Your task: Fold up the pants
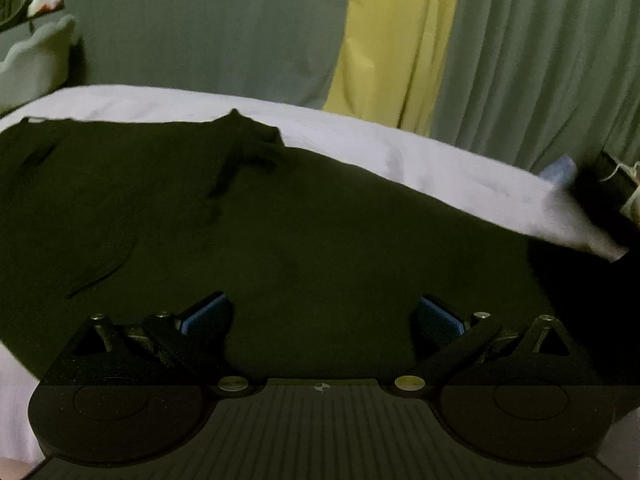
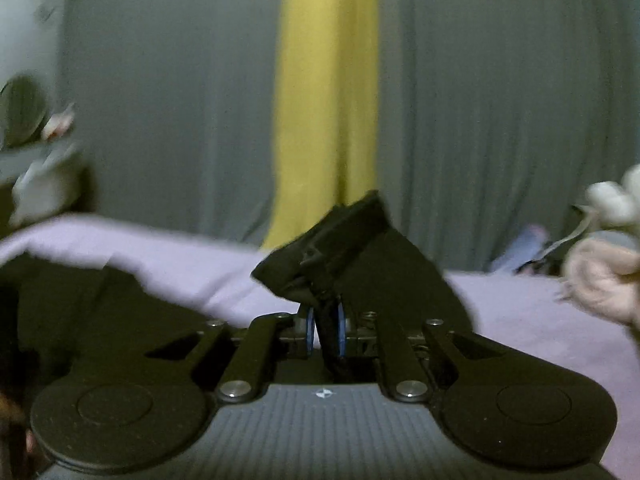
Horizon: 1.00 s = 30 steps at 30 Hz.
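Black pants (image 1: 280, 232) lie spread over a bed with a pale lilac sheet (image 1: 420, 160). My left gripper (image 1: 324, 312) is open just above the dark cloth, blue pads wide apart, nothing between them. In the right wrist view my right gripper (image 2: 325, 330) is shut on an edge of the pants (image 2: 340, 248), which sticks up bunched above the blue pads. The rest of the pants (image 2: 100, 300) lie to its left on the sheet (image 2: 540, 320).
Grey-green curtains (image 1: 540, 60) with a yellow strip (image 1: 392, 40) hang behind the bed. A pale cushion (image 1: 36, 60) sits far left. A pinkish soft toy (image 2: 600, 276) lies at the right of the bed. My right gripper's blue tip (image 1: 560, 170) shows at the sheet's right edge.
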### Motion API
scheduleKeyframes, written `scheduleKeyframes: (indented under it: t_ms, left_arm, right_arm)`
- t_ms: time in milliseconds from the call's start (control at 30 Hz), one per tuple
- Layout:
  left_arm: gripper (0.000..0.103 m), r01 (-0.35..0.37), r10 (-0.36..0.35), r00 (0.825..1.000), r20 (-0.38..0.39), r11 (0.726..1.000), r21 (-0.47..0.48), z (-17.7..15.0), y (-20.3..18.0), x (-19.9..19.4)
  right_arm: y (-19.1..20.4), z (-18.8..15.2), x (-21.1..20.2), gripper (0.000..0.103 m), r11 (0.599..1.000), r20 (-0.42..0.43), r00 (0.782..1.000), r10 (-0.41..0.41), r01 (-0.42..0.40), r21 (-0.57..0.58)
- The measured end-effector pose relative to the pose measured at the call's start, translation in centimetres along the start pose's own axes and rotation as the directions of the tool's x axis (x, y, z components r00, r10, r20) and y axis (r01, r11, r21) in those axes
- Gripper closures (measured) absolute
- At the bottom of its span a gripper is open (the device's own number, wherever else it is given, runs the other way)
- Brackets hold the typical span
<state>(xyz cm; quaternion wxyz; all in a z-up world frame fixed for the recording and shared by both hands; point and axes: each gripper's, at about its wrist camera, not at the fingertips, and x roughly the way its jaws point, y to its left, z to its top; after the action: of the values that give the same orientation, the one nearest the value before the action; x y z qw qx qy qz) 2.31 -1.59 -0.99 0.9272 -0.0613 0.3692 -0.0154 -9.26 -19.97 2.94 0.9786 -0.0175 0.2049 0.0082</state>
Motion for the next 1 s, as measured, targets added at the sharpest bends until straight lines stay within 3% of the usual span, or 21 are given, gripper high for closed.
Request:
scheduleKeyframes:
  t_ms: [67, 100, 133, 167, 233, 267, 300, 400, 467, 533, 600, 633, 700, 767, 867, 1000]
  left_arm:
    - [0.000, 0.005, -0.005, 1.000, 0.003, 1.000, -0.009, 0.0, 0.2, -0.4]
    - [0.000, 0.009, -0.009, 1.000, 0.004, 1.000, -0.013, 0.0, 0.3, -0.5]
    - [0.000, 0.014, -0.014, 1.000, 0.004, 1.000, -0.017, 0.0, 0.4, -0.5]
    - [0.000, 0.025, -0.025, 1.000, 0.004, 0.999, -0.025, 0.1, 0.5, -0.6]
    - [0.000, 0.046, -0.046, 0.999, 0.003, 0.998, -0.035, 0.1, 0.8, -0.5]
    - [0.000, 0.059, -0.059, 0.998, 0.000, 0.997, -0.041, 0.2, 0.9, -0.4]
    - [0.000, 0.071, -0.071, 0.997, -0.005, 0.996, -0.047, 0.2, 1.0, -0.2]
    - [0.000, 0.118, -0.119, 0.993, -0.015, 0.991, -0.061, 0.2, 1.0, 0.2]
    - [0.000, 0.160, -0.162, 0.986, -0.024, 0.985, -0.059, 0.1, 0.6, 0.2]
    - [0.000, 0.194, -0.195, 0.980, -0.032, 0.980, -0.046, -0.1, 0.2, 0.1]
    - [0.000, 0.224, -0.225, 0.973, -0.043, 0.974, -0.033, -0.2, -0.3, 0.0]
    - [0.000, 0.238, -0.240, 0.970, -0.052, 0.971, -0.034, -0.3, -0.5, -0.1]
    - [0.000, 0.271, -0.274, 0.960, -0.063, 0.962, -0.043, -0.4, -0.9, -0.3]
    - [0.000, 0.329, -0.334, 0.940, -0.071, 0.941, -0.071, -0.4, -1.5, -0.6]
    - [0.000, 0.430, -0.448, 0.884, -0.133, 0.891, -0.144, -0.2, -2.8, 0.3]
    - [0.000, 0.457, -0.507, 0.840, -0.192, 0.853, -0.252, -0.2, -4.4, 2.3]
  right_arm:
    - [2.7, -2.3, 2.6, 0.079, 0.998, -0.150, 0.988, 0.045, -0.052, -0.038]
    - [3.5, -3.4, 3.9, 0.079, 0.999, -0.244, 0.969, 0.043, -0.049, -0.019]
    - [3.7, -3.9, 4.3, 0.078, 1.000, -0.273, 0.962, 0.028, -0.029, 0.002]
    - [3.4, -4.1, 4.2, 0.073, 0.999, -0.277, 0.960, 0.037, -0.029, 0.033]
    - [1.7, -3.4, 3.6, 0.050, 0.982, -0.288, 0.948, 0.136, -0.090, 0.167]
    - [0.8, -3.1, 3.2, 0.025, 0.962, -0.288, 0.936, 0.201, -0.133, 0.239]
    - [-0.3, -2.8, 2.5, 0.018, 0.937, -0.258, 0.934, 0.248, -0.163, 0.309]
    - [-3.6, -2.7, 0.8, 0.018, 0.872, -0.162, 0.946, 0.281, -0.182, 0.455]
    - [-6.0, -4.0, 0.1, 0.018, 0.782, -0.109, 0.962, 0.249, -0.133, 0.609]
    - [-8.7, -6.2, 0.3, 0.033, 0.671, -0.109, 0.973, 0.203, -0.058, 0.739]
    - [-10.2, -8.3, 1.1, 0.093, 0.630, -0.210, 0.968, 0.135, 0.080, 0.772]
    - [-10.6, -9.4, 1.4, 0.103, 0.607, -0.248, 0.962, 0.115, 0.130, 0.784]
    - [-11.5, -10.3, 1.7, 0.103, 0.525, -0.223, 0.965, 0.135, 0.122, 0.842]
    - [-11.4, -10.3, 2.0, 0.103, 0.519, -0.218, 0.967, 0.135, 0.118, 0.846]
    - [-11.1, -10.2, 1.9, 0.103, 0.537, -0.209, 0.969, 0.134, 0.106, 0.837]
    - [-12.1, -11.0, 1.4, 0.103, 0.470, -0.179, 0.970, 0.162, 0.083, 0.879]
